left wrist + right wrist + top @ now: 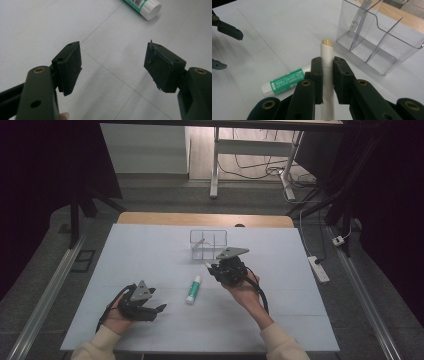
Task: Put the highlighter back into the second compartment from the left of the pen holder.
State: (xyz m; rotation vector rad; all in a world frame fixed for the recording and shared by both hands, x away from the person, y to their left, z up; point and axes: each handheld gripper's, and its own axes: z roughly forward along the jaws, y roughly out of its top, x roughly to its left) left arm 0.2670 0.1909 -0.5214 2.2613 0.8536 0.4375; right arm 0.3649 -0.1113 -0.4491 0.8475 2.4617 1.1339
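the desk (150, 250) is covered by a pale sheet with faint grid lines, and everything lies toward its middle and near edge. toward the far middle stands a clear plastic organizer (208, 243), divided into compartments; in the right gripper view one slim clear stick (359, 15) leans in its far left compartment, and the other compartments visible there look bare.

the right gripper (210, 266) is held up just in front of the organizer, in a hand that comes in from the lower right with a cream sleeve. its jaws are clamped together on a white tube (327, 72), which stands between the pads and sticks out beyond them, its tan tip pointing toward the organizer's near left corner without touching it.

the left gripper (161, 308) rests low near the front left of the desk, held in the other hand. its jaws stand wide apart with nothing between them, just bare desk showing in the gap in the left gripper view.

between the two grippers lies a glue stick (193, 289) with a green label and white cap, flat on the desk, lengthwise away from the person. it sits just beside the right gripper's hand and apart from the left gripper's open jaws.
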